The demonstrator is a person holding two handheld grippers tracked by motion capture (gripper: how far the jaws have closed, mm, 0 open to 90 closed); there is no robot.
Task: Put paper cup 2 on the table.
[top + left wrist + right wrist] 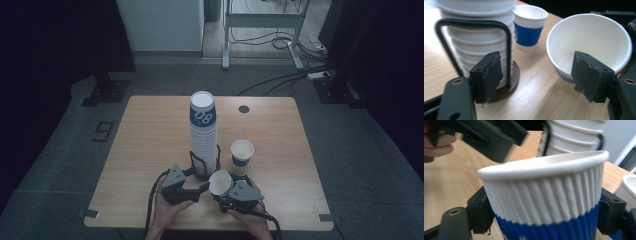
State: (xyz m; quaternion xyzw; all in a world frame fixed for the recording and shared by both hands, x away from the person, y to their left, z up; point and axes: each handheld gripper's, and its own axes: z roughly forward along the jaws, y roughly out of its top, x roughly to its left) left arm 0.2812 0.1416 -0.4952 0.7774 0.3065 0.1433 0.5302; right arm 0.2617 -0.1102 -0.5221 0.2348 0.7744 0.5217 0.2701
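Note:
A white-and-blue ribbed paper cup (220,182) is tilted with its mouth toward my left gripper, and my right gripper (224,188) is shut on its blue band (544,202). In the left gripper view this cup (589,37) sits just behind the right jaw. My left gripper (537,75) stands open over bare table, with nothing between its pads. A tall stack of matching cups (203,135) rests in a black wire holder (512,77) right in front of it. Another single cup (242,152) stands upright to the right of the stack.
The wooden table (150,145) has a small round cable hole (243,109) near its far edge. Beyond the table lie grey floor, cables and a metal frame (262,22). Both hands are at the table's near edge.

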